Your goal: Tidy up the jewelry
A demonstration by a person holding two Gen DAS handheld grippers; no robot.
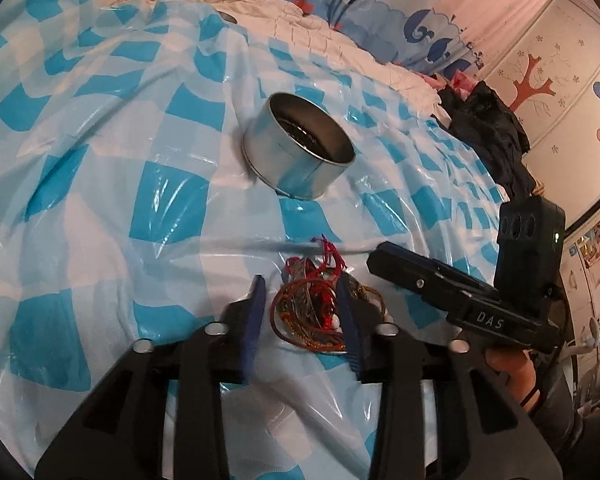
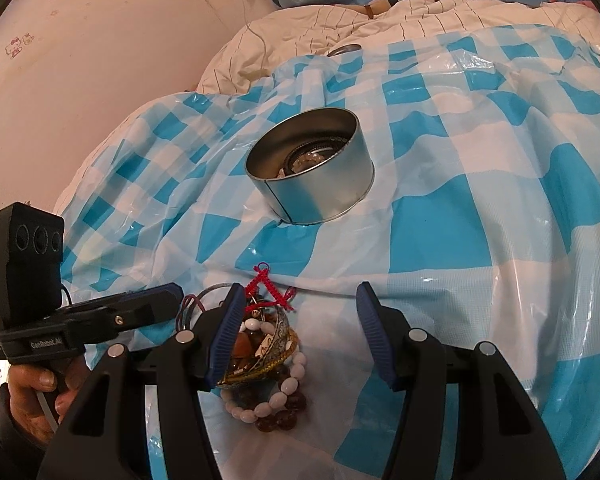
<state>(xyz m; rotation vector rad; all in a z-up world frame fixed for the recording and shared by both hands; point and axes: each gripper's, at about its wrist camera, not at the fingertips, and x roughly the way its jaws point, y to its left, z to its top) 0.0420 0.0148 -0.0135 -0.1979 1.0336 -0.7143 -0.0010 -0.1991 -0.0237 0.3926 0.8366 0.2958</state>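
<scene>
Two hand-held grippers point down at a pile of jewelry (image 1: 312,312) lying on a blue-and-white checked plastic sheet (image 1: 100,184) spread over a bed. The left gripper (image 1: 302,284) straddles the pile: its blue pads stand slightly apart on either side of the tangled red and brown cords, and whether they press on anything cannot be told from this angle. The right gripper (image 2: 300,300) has its jaws well apart; the left pad rests against the heap, the other is clear of it, nothing clamped. A white bead bracelet (image 2: 274,392) and a dark bead bracelet (image 2: 284,416) lie at the near edge of the pile. A round metal tin (image 2: 312,176) stands upright beyond, well apart, with beaded pieces already inside.
</scene>
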